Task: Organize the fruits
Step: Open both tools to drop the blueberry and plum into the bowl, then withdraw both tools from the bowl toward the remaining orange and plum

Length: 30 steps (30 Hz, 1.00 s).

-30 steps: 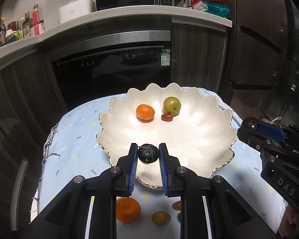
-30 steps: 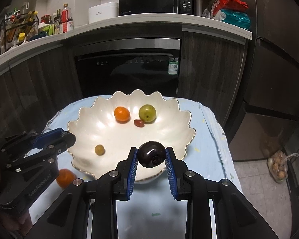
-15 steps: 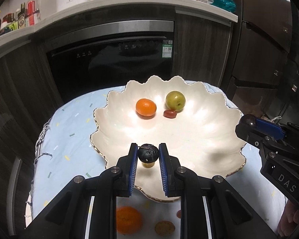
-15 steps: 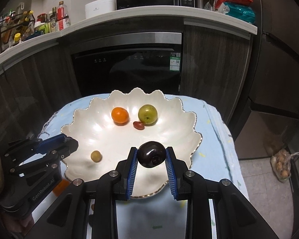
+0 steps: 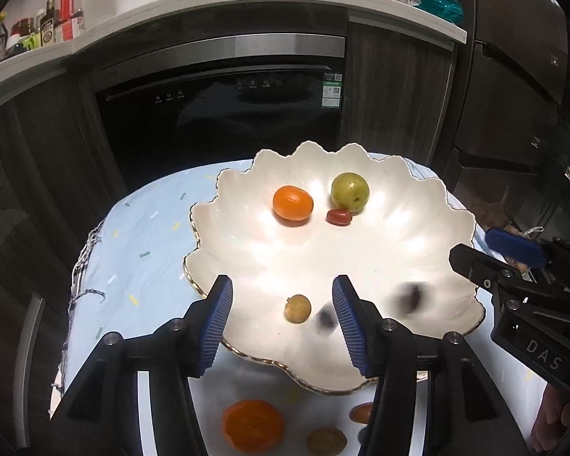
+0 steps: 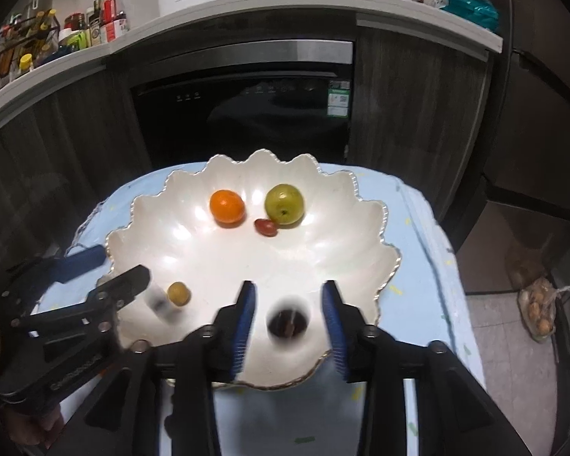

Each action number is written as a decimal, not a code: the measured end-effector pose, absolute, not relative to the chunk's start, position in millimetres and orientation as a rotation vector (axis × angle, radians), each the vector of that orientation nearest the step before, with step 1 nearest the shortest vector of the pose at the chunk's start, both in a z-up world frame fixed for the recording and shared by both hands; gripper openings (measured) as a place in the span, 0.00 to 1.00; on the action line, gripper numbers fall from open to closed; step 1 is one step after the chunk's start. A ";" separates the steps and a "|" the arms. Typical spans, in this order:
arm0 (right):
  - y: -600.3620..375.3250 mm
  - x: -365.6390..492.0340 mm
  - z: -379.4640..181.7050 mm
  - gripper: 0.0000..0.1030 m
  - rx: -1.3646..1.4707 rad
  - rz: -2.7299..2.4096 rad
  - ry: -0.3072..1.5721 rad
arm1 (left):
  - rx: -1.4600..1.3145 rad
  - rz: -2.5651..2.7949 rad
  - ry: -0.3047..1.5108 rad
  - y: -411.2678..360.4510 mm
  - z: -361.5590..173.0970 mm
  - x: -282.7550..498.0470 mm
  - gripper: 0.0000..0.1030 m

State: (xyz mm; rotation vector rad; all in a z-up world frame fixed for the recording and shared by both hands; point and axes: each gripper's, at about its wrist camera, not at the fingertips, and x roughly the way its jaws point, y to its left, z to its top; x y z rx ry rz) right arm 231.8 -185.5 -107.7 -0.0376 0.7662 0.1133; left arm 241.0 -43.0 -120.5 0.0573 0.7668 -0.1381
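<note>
We see a white scalloped bowl [image 5: 452, 205] standing on a pale blue cloth [image 5: 144, 235] before a dark oven front.

At the left, our left gripper [image 5: 283, 319] hangs over the near left rim of the bowl. Its jaws are opening, parted fairly wide, and the pads press on nothing. A small tan fruit [image 5: 297, 308] lies in the bowl between them, apart from both. Just right of it, close against the inner face of the right finger [image 5: 351, 326], a small dark fruit [image 5: 325, 319] shows as a blur; whether it touches the bowl we cannot tell.

In the far middle of the bowl sit an orange [image 5: 292, 202], then a green fruit [image 5: 349, 192], with a small red fruit [image 5: 338, 216] just near of the green one and close against it.

Farther right, our right gripper [image 6: 288, 319] hangs over the near right rim. Its jaws are also opening, and a larger dark fruit [image 6: 288, 321] sits blurred in the gap, clear of both blue pads.

Near of the bowl, on the cloth, we see a second orange [image 5: 252, 425], a brown fruit [image 5: 326, 441] and a reddish fruit [image 5: 361, 413].
</note>
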 end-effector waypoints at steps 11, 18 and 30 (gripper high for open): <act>-195.2 228.3 -90.7 0.80 -0.012 0.045 0.711 | 0.041 -0.095 0.706 -35.4 -100.8 235.8 0.86; -193.3 223.3 -81.9 0.80 -0.016 0.035 0.690 | 0.029 -0.084 0.694 -30.6 -92.7 232.3 0.87; -185.4 211.0 -63.8 0.80 -0.042 0.030 0.648 | -0.001 -0.083 0.669 -21.0 -79.1 220.8 0.91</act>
